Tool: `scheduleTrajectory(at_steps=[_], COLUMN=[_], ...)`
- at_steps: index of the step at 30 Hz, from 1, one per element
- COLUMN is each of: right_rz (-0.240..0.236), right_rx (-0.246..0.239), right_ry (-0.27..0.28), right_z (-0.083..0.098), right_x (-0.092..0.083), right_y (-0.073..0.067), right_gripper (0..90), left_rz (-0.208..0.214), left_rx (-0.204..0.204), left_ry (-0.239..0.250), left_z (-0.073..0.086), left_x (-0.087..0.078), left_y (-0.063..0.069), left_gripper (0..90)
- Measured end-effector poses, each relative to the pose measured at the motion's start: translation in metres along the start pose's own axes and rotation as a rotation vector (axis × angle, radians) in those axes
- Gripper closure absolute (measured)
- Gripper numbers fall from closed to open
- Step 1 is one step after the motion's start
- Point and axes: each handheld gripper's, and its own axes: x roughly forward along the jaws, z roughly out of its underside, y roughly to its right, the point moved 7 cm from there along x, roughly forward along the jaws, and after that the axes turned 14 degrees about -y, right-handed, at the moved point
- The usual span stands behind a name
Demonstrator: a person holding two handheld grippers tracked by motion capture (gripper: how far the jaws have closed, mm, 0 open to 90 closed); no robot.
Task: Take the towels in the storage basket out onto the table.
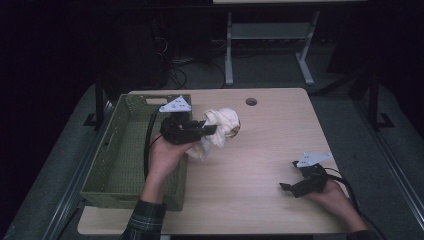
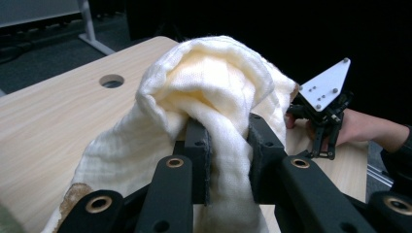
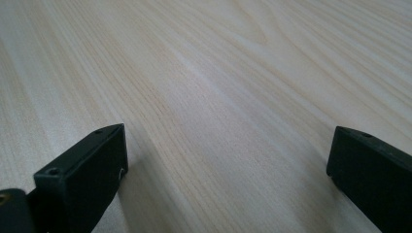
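Note:
A cream cloth (image 1: pixel 220 131) hangs bunched in the air over the table's left part, close to the green basket (image 1: pixel 116 165). My left gripper (image 1: pixel 209 129) is shut on the cloth, and the left gripper view shows the cloth (image 2: pixel 214 92) pinched between the two black jaws, with a brown stain on its lower left corner. My right gripper (image 1: pixel 289 188) rests low over the wooden table (image 1: pixel 260 145) at the front right. Its jaws stand wide apart in the right gripper view, my right gripper (image 3: pixel 228 160) open with bare wood between them. The left gripper view also catches the right gripper (image 2: pixel 323 121) farther off.
The woven green basket stands along the table's left edge; I see nothing in it. A round cable hole (image 1: pixel 251 101) sits near the table's far edge. Beyond the table are a dark floor, cables and white desk legs (image 1: pixel 229 50).

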Motion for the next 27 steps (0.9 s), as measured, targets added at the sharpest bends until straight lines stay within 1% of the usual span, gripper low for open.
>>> scheduleTrajectory(at_steps=[1,2,7,9,10,11,14,15,16,17,20,23,25,26,27], right_rz=[0.000,0.000,0.000,0.000,0.000,0.000,0.000,0.000,0.000,0.000,0.000,0.000,0.000,0.000,0.000], right_rx=[0.000,0.000,0.000,0.000,0.000,0.000,0.000,0.000,0.000,0.000,-0.001,0.000,0.000,0.000,0.001], right_ry=[0.000,0.000,0.000,0.000,0.000,0.000,0.000,0.000,0.000,0.000,0.000,0.000,0.000,0.000,0.000], right_z=[0.000,0.000,0.000,0.000,0.000,0.000,0.000,0.000,0.000,0.000,0.000,0.000,0.000,0.000,0.000], right_x=[0.000,0.000,0.000,0.000,0.000,0.000,0.000,0.000,0.000,0.000,0.000,0.000,0.000,0.000,0.000], right_y=[0.000,0.000,0.000,0.000,0.000,0.000,0.000,0.000,0.000,0.000,0.000,0.000,0.000,0.000,0.000], right_gripper=[0.9,0.9,0.8,0.9,0.8,0.9,0.9,0.9,0.8,0.8,0.9,0.9,0.9,0.8,0.8], left_rz=[0.000,0.009,0.018,0.031,0.031,0.039,0.054,0.054,0.056,0.065,0.076,0.090,0.092,0.092,0.101], left_rx=[0.000,0.002,0.006,0.017,0.017,0.024,0.034,0.034,0.047,0.041,0.053,0.053,0.063,0.063,0.069], left_ry=[0.000,-0.001,-0.013,-0.023,-0.023,-0.026,-0.037,-0.037,-0.048,-0.050,-0.070,-0.082,-0.093,-0.093,-0.101], left_z=[0.000,-0.001,-0.001,-0.002,-0.002,-0.002,-0.002,-0.002,-0.001,-0.001,0.001,0.003,0.005,0.005,0.008], left_x=[0.000,0.006,0.019,0.029,0.029,0.035,0.046,0.046,0.051,0.058,0.070,0.079,0.085,0.085,0.093], left_y=[0.000,0.004,0.013,0.019,0.019,0.024,0.031,0.031,0.033,0.037,0.042,0.047,0.049,0.049,0.051], left_gripper=[73.7,73.7,73.7,73.7,73.7,73.7,73.7,73.7,73.6,73.6,73.7,73.7,73.7,73.7,73.7])
